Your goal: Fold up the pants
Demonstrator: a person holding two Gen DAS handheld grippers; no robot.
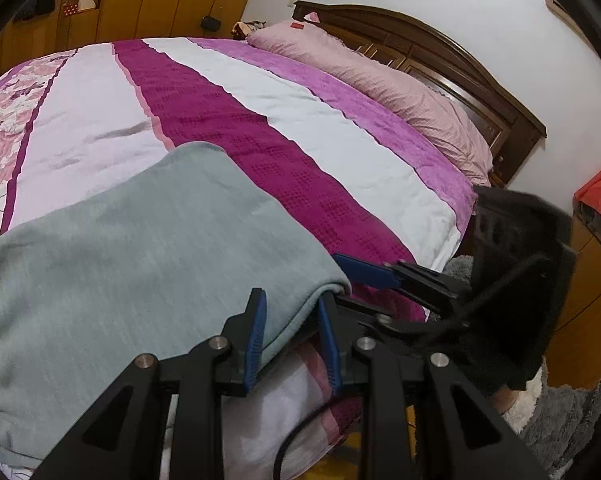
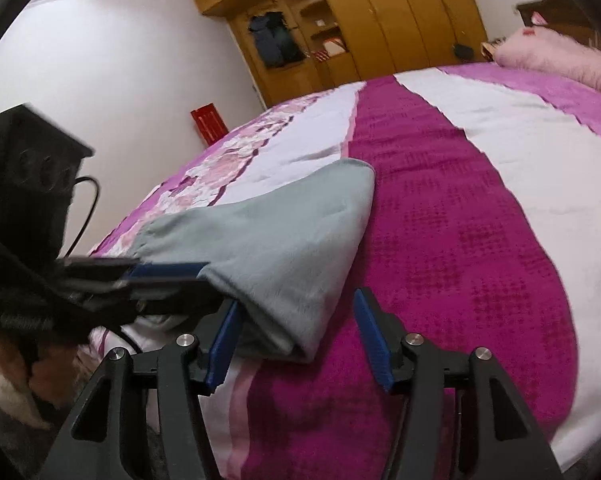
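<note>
— Though already doubled over at least once, not yet a compact bundle; judged about midway. Largest first: bed [image 1: 340, 152] under a magenta-and-white striped cover, pink pillow [image 1: 400, 80] at the head, wooden wardrobe [image 2: 360, 20] beyond.

— And the garment?

— Grey-green pants [image 1: 120, 240], lying flat on the near part of the bed, across the floral band and the pale stripe, up to the edge of the dark magenta one. One rounded folded end pointing away toward the wardrobe; near corner hanging just at the bed's edge.

— Grip, then?

— Left gripper [image 1: 291, 312]: jaws narrowed onto the near hem, cloth pinched between the blue pads [image 1: 256, 340]; confirmed from the right wrist view, where the same tips bite the fabric edge. Right gripper [image 2: 298, 300]: jaws standing apart, straddling the thick folded corner, one pad against the cloth, the other pad [image 2: 374, 336] clear of it over bare magenta cover. Nothing held on that side.

— Remaining?

— Probably one more fold, end to end, plus smoothing. Waistband and cuffs not told apart from here, so number of folds done uncertain. Risk, as judged: layers slipping if lifted by one corner only.
</note>
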